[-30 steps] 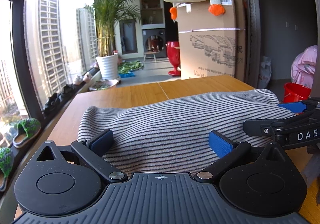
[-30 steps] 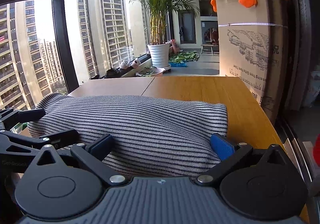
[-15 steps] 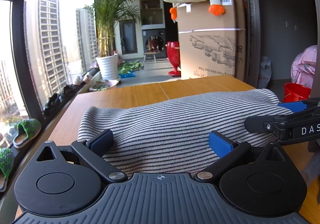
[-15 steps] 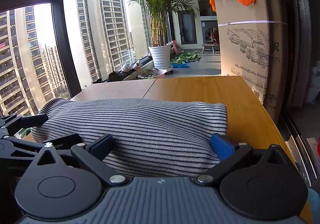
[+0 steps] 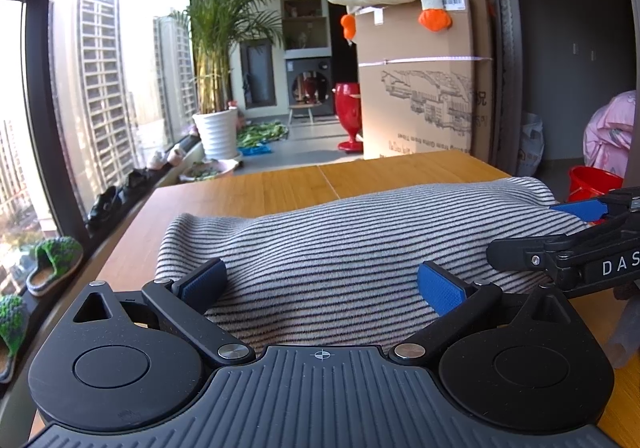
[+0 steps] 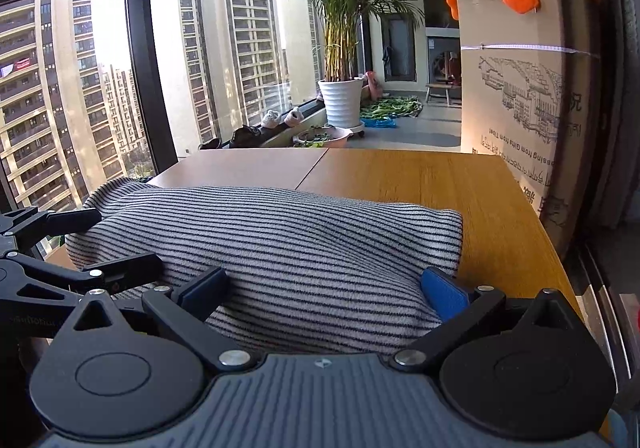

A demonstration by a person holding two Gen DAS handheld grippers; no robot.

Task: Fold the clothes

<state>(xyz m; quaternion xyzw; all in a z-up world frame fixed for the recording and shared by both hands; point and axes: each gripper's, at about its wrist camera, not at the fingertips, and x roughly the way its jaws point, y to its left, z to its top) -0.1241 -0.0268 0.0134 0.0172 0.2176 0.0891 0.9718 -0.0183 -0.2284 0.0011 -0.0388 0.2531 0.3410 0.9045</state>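
A folded striped garment (image 5: 360, 248) is laid on the wooden table (image 5: 400, 176) (near edge). It is straddled by the left gripper (image 5: 320, 284) and right gripper (image 6: 324, 288), fingers spread apart.

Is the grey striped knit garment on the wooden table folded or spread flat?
Folded: the grey striped knit garment sits as a thick, puffy bundle with rounded doubled edges on the wooden table.
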